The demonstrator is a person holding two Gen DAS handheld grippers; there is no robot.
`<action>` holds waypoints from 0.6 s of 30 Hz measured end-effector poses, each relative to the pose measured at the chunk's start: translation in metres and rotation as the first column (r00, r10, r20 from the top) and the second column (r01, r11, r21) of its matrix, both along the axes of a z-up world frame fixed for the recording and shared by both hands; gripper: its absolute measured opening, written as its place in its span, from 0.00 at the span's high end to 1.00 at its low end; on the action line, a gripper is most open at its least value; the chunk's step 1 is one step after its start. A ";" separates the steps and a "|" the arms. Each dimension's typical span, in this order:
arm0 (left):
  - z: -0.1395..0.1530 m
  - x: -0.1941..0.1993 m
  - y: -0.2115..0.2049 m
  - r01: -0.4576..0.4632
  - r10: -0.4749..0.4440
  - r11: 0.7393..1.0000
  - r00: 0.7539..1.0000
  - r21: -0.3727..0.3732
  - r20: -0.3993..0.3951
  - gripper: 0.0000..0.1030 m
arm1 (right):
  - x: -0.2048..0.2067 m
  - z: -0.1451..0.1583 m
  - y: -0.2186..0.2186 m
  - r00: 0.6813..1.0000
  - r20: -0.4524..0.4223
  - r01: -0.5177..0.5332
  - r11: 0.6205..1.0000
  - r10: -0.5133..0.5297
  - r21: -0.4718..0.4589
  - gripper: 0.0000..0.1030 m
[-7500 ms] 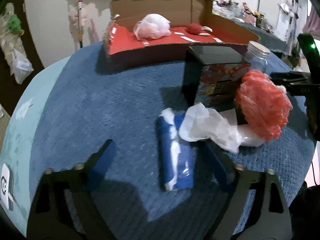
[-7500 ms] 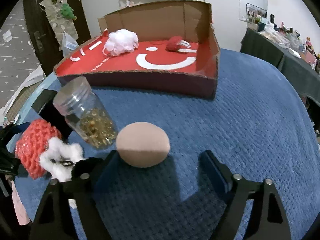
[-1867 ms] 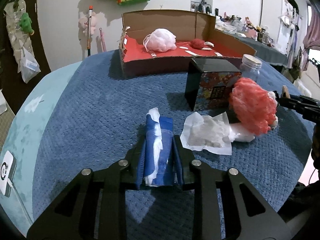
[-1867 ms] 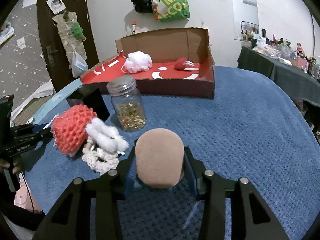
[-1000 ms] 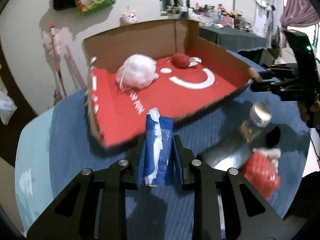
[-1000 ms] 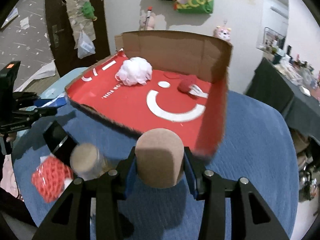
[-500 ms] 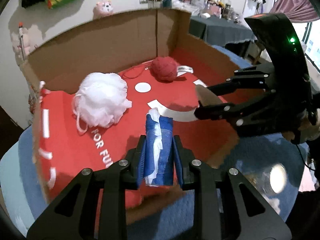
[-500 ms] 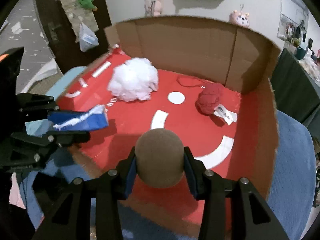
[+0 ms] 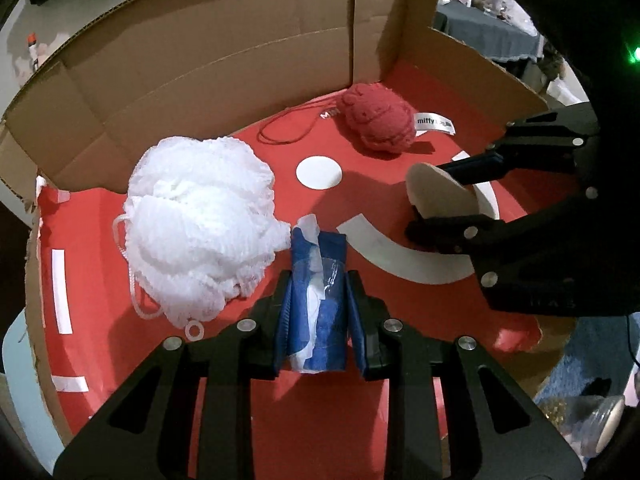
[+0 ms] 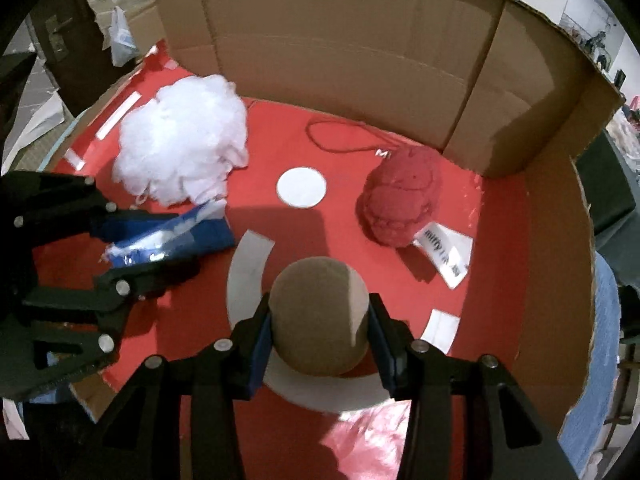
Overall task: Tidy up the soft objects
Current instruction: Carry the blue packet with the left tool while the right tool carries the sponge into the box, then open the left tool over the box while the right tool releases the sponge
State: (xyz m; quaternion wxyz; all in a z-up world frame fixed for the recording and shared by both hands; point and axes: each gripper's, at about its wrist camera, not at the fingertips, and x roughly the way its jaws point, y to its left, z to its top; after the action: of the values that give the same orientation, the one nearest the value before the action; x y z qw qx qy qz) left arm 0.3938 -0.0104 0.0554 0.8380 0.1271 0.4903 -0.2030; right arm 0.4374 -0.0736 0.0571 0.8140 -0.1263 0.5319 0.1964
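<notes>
My left gripper (image 9: 318,316) is shut on a blue and white tissue pack (image 9: 318,300) and holds it over the red floor of the cardboard box (image 9: 224,60), beside the white mesh puff (image 9: 196,228). My right gripper (image 10: 318,340) is shut on a tan round sponge (image 10: 318,316) over the white curved mark inside the box (image 10: 360,32). The sponge (image 9: 440,196) also shows in the left wrist view. The tissue pack (image 10: 172,236) shows in the right wrist view. I cannot tell whether either object touches the floor.
A red knitted ball (image 9: 378,120) with a white label lies at the box's back right; it shows in the right wrist view (image 10: 404,200) too. The white puff (image 10: 180,140) sits back left. A glass jar (image 9: 588,420) lies outside the box on the blue cloth.
Both grippers have moved deeper into the box and lower over its red floor, each still holding its object. The two grippers now sit closer together.
</notes>
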 end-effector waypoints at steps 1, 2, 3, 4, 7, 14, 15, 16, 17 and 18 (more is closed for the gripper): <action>0.000 0.000 -0.001 -0.001 0.001 1.000 1.000 -0.002 0.003 0.77 | 0.001 0.000 0.000 1.000 -0.006 0.003 1.000 -0.003 0.000 0.54; 0.000 0.001 -0.001 -0.001 0.001 1.000 1.000 -0.004 0.004 0.77 | 0.002 0.000 0.000 1.000 -0.008 0.006 1.000 -0.006 0.000 0.54; 0.000 0.001 -0.001 -0.001 0.002 1.000 1.000 -0.004 0.005 0.77 | 0.003 0.001 0.001 1.000 -0.008 0.006 1.000 -0.006 -0.004 0.53; 0.000 0.000 -0.001 -0.003 0.003 1.000 1.000 -0.003 0.008 0.77 | 0.003 0.001 0.001 1.000 -0.006 0.005 1.000 -0.005 -0.011 0.52; 0.000 -0.003 -0.001 0.004 -0.004 1.000 1.000 0.002 0.020 0.76 | 0.002 0.001 0.002 1.000 0.000 0.000 1.000 0.000 -0.021 0.51; 0.003 -0.005 -0.004 0.016 -0.016 1.000 0.999 0.006 0.029 0.76 | 0.007 0.001 0.002 1.000 -0.007 -0.003 1.000 0.003 0.006 0.47; 0.004 -0.006 -0.005 0.015 -0.015 1.000 0.999 0.006 0.030 0.76 | 0.007 0.002 0.002 1.000 -0.007 -0.002 1.000 0.002 0.008 0.46; 0.005 -0.007 -0.004 0.011 -0.012 1.000 0.999 0.008 0.033 0.76 | 0.005 0.003 0.000 1.000 -0.003 0.004 1.000 -0.004 0.005 0.46; 0.005 -0.009 -0.003 0.008 -0.008 1.000 0.999 0.007 0.034 0.75 | 0.005 0.004 -0.001 1.000 0.002 0.006 1.000 -0.006 0.008 0.46; 0.006 -0.010 -0.003 0.006 -0.006 1.000 0.999 0.004 0.033 0.75 | 0.004 0.005 -0.002 1.000 0.005 0.004 1.000 -0.004 0.017 0.43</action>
State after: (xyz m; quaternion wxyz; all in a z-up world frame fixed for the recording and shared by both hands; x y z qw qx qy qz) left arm 0.3837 -0.0137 0.0614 0.8450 0.1333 0.4765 -0.2027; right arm 0.4416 -0.0751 0.0624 0.8166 -0.1189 0.5286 0.1990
